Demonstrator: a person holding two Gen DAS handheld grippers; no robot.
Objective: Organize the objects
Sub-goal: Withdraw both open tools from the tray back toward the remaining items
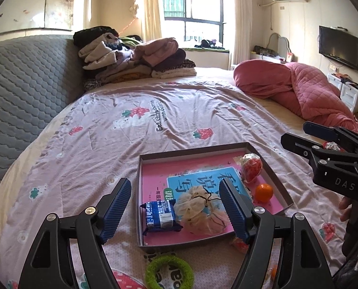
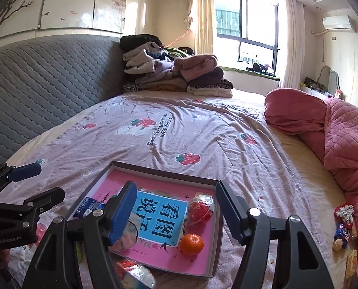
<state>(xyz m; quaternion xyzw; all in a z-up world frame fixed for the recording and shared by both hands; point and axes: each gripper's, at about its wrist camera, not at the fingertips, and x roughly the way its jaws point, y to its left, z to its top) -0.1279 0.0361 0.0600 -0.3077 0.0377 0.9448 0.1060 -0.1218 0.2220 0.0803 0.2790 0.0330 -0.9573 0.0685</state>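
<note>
— What's closest to you?

— My own left claw [image 1: 175, 207], hanging over the near edge of the shallow box [image 1: 140, 183] on the bed, jaws spread wide and nothing between the pads. Just under it, on the bedspread [image 1: 130, 130] at the near edge, lies a fuzzy green ring [image 1: 169, 273].

— And in the box, from the left?

— At its near left corner a blue snack packet [image 1: 160, 217]. Touching it on the right, a cream mesh scrunchie with a black cord [image 1: 198, 210]. Under both lies a pink book with a blue title panel [image 1: 203, 180]. Along the right wall there's a red wrapped bundle in clear plastic [image 1: 251, 167] near the far corner and a small orange [image 1: 264, 192] nearer me, the two apart.

— Your other claw?

— My right claw [image 2: 175, 213] hovers above the same box, jaws wide, empty. Another red wrapped piece [image 2: 135, 273] lies on the bedspread just outside the box's near edge.

— Farther right?

— By the rolled pink quilt [image 2: 335, 130] at the bed's right edge sits a small heap: a red and white scrunchie [image 2: 345, 212], a blue packet [image 2: 342, 234] and some bits I can't make out.
</note>
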